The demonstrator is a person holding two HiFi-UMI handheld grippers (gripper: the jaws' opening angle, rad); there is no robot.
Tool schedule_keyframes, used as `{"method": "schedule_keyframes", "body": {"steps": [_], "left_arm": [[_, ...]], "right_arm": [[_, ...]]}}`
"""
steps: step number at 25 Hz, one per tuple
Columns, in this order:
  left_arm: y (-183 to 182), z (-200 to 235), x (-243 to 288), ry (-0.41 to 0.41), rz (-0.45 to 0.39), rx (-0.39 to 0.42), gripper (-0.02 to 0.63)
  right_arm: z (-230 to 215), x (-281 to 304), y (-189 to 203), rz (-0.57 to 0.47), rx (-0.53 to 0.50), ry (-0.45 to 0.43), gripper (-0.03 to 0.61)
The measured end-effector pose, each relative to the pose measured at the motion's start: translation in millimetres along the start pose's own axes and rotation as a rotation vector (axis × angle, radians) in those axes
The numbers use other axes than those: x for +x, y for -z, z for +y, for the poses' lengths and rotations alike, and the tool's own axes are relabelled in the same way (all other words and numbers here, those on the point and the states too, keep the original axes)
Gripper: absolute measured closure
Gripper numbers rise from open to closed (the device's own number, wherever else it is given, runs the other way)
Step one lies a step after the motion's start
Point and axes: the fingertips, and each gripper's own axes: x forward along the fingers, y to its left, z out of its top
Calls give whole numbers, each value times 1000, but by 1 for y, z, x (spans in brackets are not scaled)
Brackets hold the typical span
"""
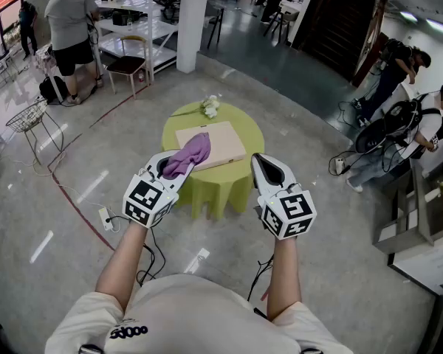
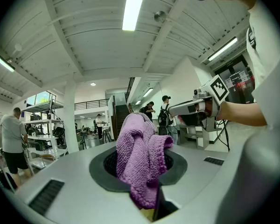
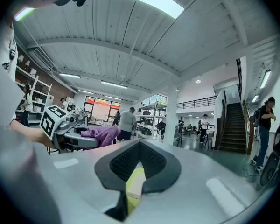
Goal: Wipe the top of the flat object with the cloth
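Board (image 1: 215,144) lies flat on round green table (image 1: 236,186), with white flowers (image 1: 210,107) at the far edge. Purple cloth (image 2: 141,160) is pinched in left gripper (image 1: 171,169), over board's near-left corner in head view; contact unclear. Right gripper (image 1: 269,172) has its jaws pressed together, empty, by table's right side. Grey floor (image 1: 317,257) is open all round table. People (image 1: 72,28) and shelves (image 1: 136,24) are well apart.

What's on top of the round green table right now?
A flat beige board lies on the round green table, with white flowers at the far edge. The purple cloth in the left gripper hides the board's near-left corner.
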Motion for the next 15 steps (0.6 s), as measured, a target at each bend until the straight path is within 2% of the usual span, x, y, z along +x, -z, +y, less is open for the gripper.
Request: {"method": "schedule_keyframes", "body": {"steps": [7, 15], "left_arm": [[-2, -8, 4, 1, 5, 0, 522], [6, -28, 5, -26, 36, -15, 522]], "right_arm": [[-4, -6, 1, -10, 9, -5, 571], [-14, -26, 11, -39, 82, -40, 571]]}}
